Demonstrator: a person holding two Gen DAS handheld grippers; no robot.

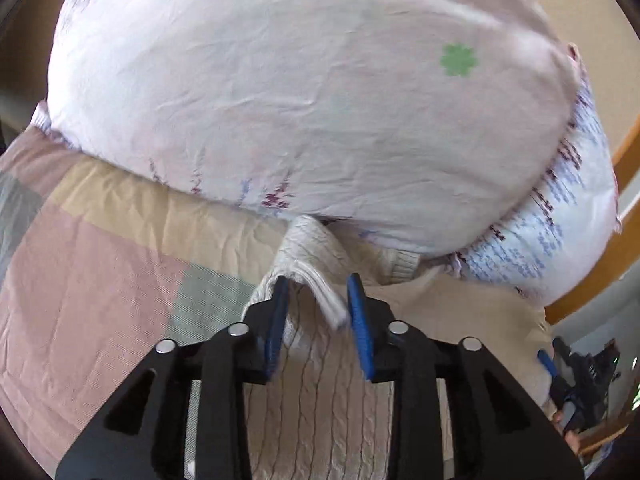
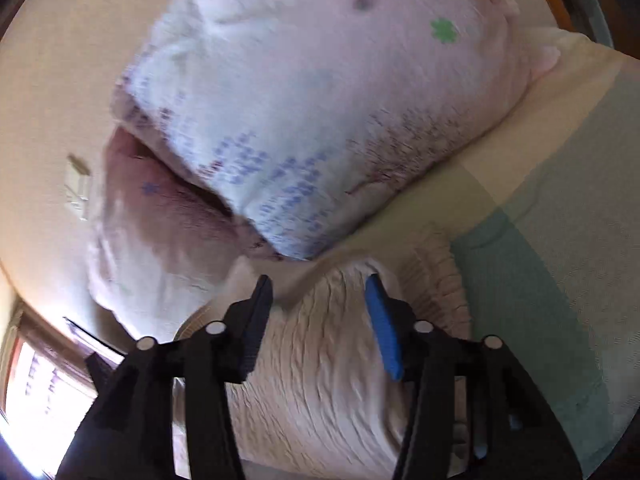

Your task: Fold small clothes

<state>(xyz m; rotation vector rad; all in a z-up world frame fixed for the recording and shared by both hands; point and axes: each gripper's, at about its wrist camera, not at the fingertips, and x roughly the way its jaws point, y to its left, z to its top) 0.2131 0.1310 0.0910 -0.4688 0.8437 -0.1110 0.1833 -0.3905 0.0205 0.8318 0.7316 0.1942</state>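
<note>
A cream cable-knit garment (image 1: 320, 392) lies on the bed under my left gripper (image 1: 318, 300). The jaws are open, and a ribbed edge of the knit (image 1: 326, 292) stands up between the blue pads without being pinched. In the right wrist view the same knit (image 2: 320, 360) lies under my right gripper (image 2: 320, 292), which is open above it, close to the knit's ribbed edge (image 2: 436, 280). The right gripper also shows at the far right of the left wrist view (image 1: 560, 376).
A large pink-white floral pillow (image 1: 300, 92) lies just beyond the knit, and it shows in the right wrist view (image 2: 320, 100) too. The bedspread has pink, tan and green patches (image 1: 88, 272). A wooden frame (image 1: 624, 152) is at the right. A window (image 2: 36, 380) is at the lower left.
</note>
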